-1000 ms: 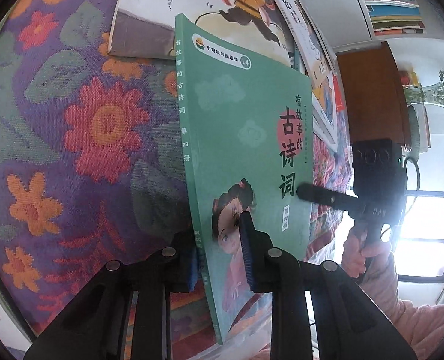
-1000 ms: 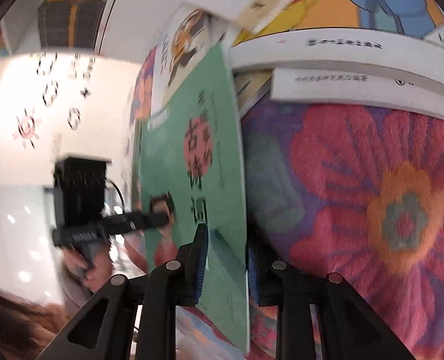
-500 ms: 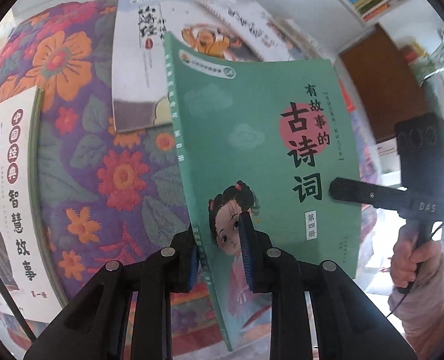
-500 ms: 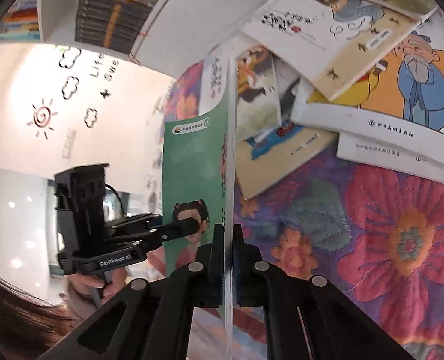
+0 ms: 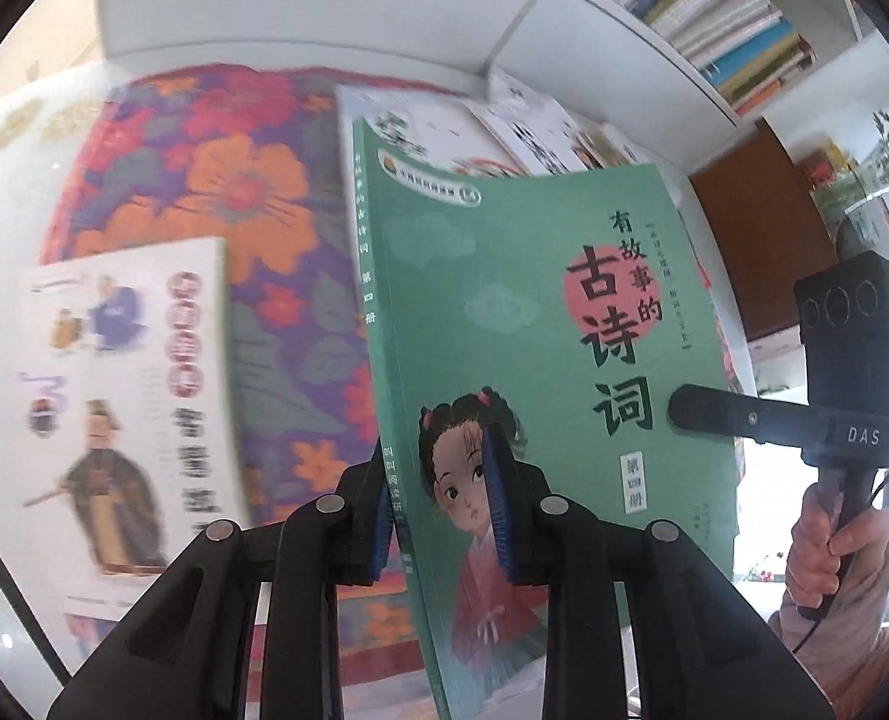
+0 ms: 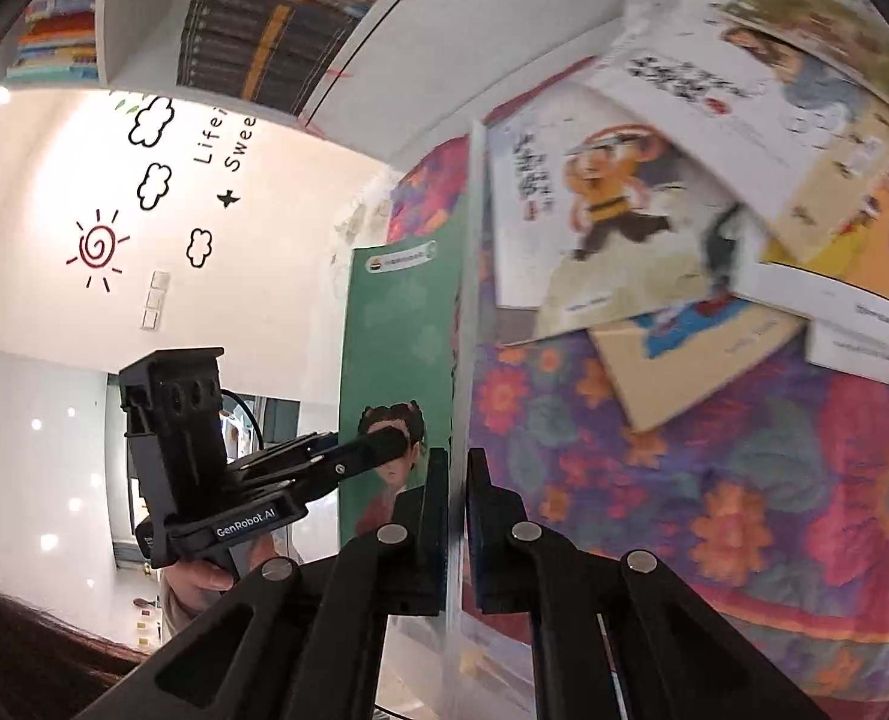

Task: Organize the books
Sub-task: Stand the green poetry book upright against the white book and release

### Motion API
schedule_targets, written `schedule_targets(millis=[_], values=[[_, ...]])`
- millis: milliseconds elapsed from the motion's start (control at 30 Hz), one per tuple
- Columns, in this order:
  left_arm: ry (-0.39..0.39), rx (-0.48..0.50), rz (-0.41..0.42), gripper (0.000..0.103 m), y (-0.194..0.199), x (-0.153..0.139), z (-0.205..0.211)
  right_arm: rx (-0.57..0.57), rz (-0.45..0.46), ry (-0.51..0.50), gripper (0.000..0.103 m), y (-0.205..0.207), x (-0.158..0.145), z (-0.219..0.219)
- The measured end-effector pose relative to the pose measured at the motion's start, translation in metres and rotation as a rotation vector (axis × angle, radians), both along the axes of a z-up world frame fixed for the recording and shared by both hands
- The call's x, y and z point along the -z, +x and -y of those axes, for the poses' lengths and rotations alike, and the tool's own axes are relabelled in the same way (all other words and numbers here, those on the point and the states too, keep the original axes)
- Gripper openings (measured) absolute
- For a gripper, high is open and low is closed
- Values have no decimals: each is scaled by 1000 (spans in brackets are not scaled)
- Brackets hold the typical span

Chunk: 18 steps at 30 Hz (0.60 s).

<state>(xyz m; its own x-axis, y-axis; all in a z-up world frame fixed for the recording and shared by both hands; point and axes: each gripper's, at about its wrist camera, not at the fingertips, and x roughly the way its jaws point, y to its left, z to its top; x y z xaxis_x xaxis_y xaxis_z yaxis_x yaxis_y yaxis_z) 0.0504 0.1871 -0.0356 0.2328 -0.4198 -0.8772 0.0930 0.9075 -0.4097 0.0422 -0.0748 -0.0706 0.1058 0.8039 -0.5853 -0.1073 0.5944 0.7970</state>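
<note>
You are working over a worktop (image 5: 162,192) draped in a purple floral cloth (image 6: 714,510), with loose picture books (image 6: 612,222) lying scattered on it; white shelves (image 5: 714,18) of books are standing behind, and a doodled wall (image 6: 96,246) is showing to one side. The green book (image 5: 534,330), a cartoon girl on its cover, is hanging upright above the cloth. Your left claw (image 5: 444,516) is clamping its spine edge; your right claw (image 6: 456,516) is pinching the opposite edge tight.
</note>
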Motion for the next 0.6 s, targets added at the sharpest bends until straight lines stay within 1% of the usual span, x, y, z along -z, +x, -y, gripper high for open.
schedule_targets(millis=[133, 267, 433, 600], values=[[9, -33, 9, 24, -2, -7, -32, -20, 5, 12, 6, 1, -4, -33], [27, -56, 11, 24, -1, -6, -57, -50, 11, 2, 6, 5, -4, -71], [33, -101, 2, 23, -5, -1, -92, -78, -11, 21, 7, 9, 6, -112], [29, -136, -13, 23, -10, 7, -125, -105, -24, 14, 7, 15, 12, -144]])
